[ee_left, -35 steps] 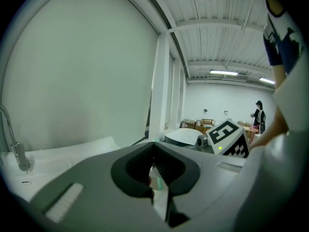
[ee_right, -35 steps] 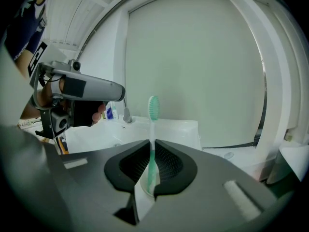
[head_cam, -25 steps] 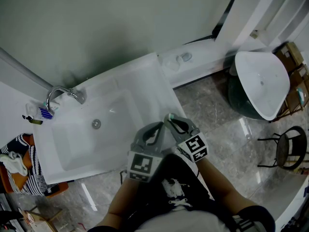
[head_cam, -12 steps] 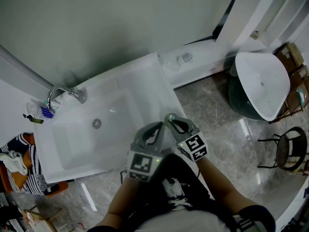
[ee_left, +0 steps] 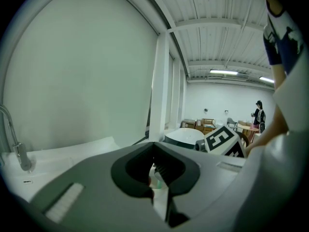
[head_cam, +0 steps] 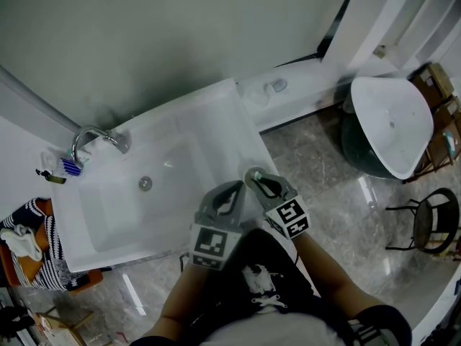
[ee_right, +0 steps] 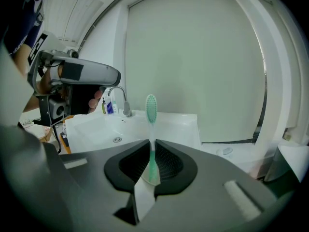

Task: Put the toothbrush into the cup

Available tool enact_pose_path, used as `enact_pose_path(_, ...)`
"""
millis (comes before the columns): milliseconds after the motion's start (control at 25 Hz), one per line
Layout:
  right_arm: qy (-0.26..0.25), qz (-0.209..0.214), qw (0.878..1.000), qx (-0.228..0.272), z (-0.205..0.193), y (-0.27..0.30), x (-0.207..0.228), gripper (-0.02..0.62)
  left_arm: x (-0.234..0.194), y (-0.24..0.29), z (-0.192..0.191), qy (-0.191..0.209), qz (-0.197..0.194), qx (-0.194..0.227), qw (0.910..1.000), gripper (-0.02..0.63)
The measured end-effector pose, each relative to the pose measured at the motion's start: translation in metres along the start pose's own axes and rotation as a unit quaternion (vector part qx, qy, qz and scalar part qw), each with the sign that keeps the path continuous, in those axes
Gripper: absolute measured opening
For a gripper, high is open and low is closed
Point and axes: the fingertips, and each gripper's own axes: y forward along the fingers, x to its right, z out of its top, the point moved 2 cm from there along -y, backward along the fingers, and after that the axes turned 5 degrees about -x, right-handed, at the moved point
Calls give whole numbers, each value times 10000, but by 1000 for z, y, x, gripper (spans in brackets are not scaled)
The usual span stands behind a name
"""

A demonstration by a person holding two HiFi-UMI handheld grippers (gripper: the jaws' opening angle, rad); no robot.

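Observation:
A pale green toothbrush (ee_right: 151, 106) stands upright between the jaws of my right gripper (ee_right: 151, 148), which is shut on its handle with the bristle head above. In the head view both grippers sit side by side over the sink's (head_cam: 216, 114) near right edge: the right gripper (head_cam: 252, 176) and, just left of it, the left gripper (head_cam: 233, 189). My left gripper (ee_left: 154, 148) has its jaws closed with nothing gripped. The cup (head_cam: 68, 167) with blue items stands beside the faucet (head_cam: 94, 137) at the far left; in the right gripper view the cup (ee_right: 108, 106) is far behind the brush.
A white tub-like basin (head_cam: 392, 121) stands on the marble floor to the right, with a dark chair (head_cam: 428, 218) below it. A soap dish (head_cam: 274, 86) rests on the white ledge. A striped cloth bundle (head_cam: 29, 240) lies left of the sink.

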Motion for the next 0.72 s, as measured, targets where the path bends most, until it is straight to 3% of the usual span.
enact_pose_path(720, -131, 24, 9999, -34, 3, 9, -1, 35, 1, 1, -6, 16, 18, -84, 10000, 0)
